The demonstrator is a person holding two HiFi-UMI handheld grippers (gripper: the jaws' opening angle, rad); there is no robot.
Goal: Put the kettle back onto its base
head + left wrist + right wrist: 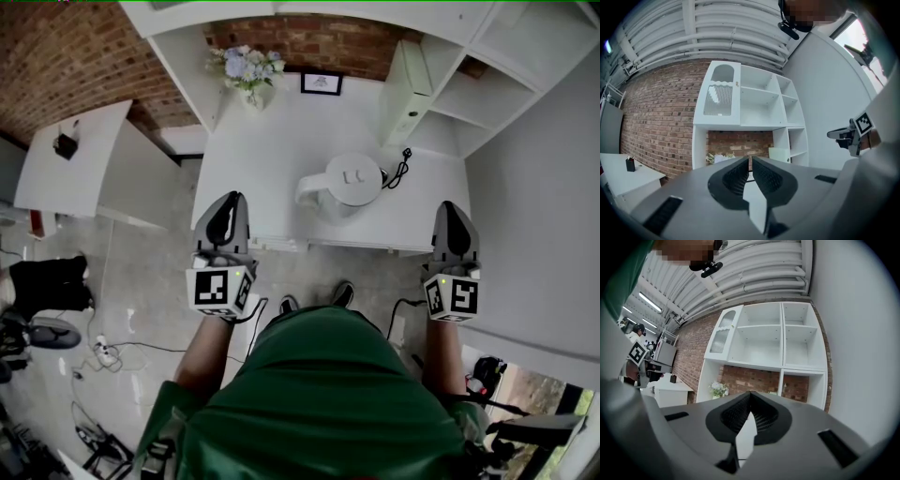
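Observation:
A white kettle (349, 183) with its handle to the left stands on the white counter (262, 169). Its black cord (401, 169) lies just to its right, and the base under it is hidden. My left gripper (228, 202) hovers at the counter's front edge, left of the kettle. Its jaws are shut with nothing between them (751, 161). My right gripper (454, 211) hangs off the counter's right front corner, also shut and empty (750, 394). Both point level at the shelf unit and touch nothing.
A vase of flowers (248, 70), a small picture frame (321, 82) and a white box (408, 89) stand at the counter's back. White shelves (783, 338) rise above. A white side table (70, 159) with a black pot (65, 145) is at left. Cables lie on the floor (103, 352).

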